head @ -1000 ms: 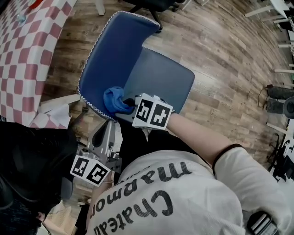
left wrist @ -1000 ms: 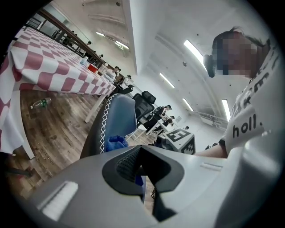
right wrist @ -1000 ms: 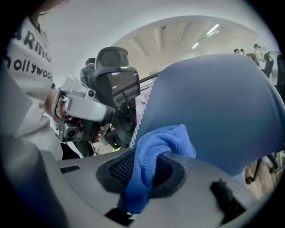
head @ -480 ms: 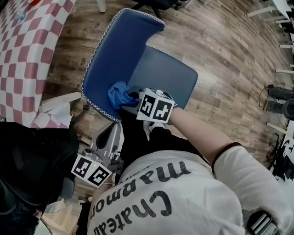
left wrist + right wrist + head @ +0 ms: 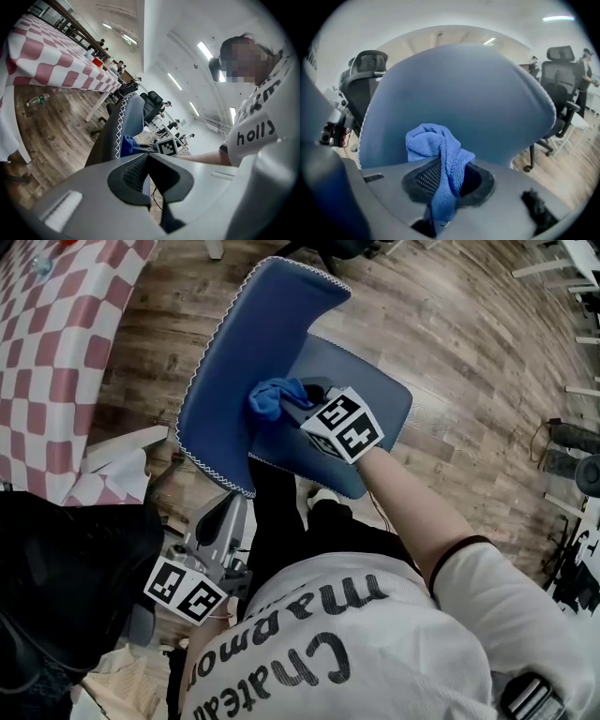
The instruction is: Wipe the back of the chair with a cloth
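The blue chair's back [image 5: 246, 352] tilts away from me, its seat [image 5: 361, 390] to the right. My right gripper [image 5: 300, 401] is shut on a bunched blue cloth [image 5: 272, 396] and presses it against the inner face of the back, about mid-height. In the right gripper view the cloth [image 5: 440, 150] hangs between the jaws in front of the chair back [image 5: 459, 89]. My left gripper [image 5: 217, 521] stays low by my side, away from the chair, jaws shut on nothing. Its view shows the chair's stitched edge [image 5: 121, 124], the cloth [image 5: 127, 143] and the right gripper's marker cube [image 5: 168, 146].
A table with a red-and-white checked cover [image 5: 56, 343] stands left of the chair. A bottle [image 5: 37, 99] lies on the wooden floor under it. Black office chairs [image 5: 565, 75] stand behind the blue chair. A black bulky thing [image 5: 66, 568] is at my lower left.
My right gripper has slid the cloth along the chair back, from near its lower edge up toward the middle. The left gripper has stayed put.
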`<action>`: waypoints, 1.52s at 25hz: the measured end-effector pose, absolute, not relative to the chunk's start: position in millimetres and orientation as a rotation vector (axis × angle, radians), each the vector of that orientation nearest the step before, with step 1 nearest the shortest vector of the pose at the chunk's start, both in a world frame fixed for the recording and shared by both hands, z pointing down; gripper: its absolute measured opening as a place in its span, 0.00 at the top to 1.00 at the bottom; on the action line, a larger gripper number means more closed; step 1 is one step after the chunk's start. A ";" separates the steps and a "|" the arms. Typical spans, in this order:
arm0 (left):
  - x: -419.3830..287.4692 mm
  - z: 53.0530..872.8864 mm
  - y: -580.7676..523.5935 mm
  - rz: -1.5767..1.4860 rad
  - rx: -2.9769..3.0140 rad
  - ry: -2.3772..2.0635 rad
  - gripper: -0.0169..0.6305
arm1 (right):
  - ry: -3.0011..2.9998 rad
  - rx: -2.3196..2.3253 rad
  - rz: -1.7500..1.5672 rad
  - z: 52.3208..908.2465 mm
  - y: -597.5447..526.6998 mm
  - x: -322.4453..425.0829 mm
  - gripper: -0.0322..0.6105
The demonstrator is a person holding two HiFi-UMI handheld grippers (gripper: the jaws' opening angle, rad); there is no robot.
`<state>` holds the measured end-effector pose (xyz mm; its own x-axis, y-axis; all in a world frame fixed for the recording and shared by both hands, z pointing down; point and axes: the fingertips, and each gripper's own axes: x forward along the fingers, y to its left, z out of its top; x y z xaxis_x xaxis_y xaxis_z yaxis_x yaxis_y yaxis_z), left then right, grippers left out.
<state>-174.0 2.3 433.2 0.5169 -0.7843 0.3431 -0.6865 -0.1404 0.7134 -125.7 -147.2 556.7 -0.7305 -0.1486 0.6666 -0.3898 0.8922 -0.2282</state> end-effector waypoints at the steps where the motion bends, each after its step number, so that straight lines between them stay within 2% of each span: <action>1: -173.5 433.6 2.0 -0.136 1.874 -1.210 0.97 | -2.380 0.439 0.473 556.4 -160.0 -121.8 0.83; 24: -179.8 431.1 1.8 -0.118 1.848 -1.257 0.97 | -2.216 1.159 0.586 541.5 -317.9 -29.0 0.83; 31: -173.0 428.6 6.0 -0.109 1.855 -1.273 0.97 | -2.183 1.230 0.562 530.6 -292.0 -23.0 0.83; 38: -147.8 426.3 13.3 -0.114 1.863 -1.262 0.97 | -2.291 0.866 0.585 540.7 -194.9 -76.4 0.83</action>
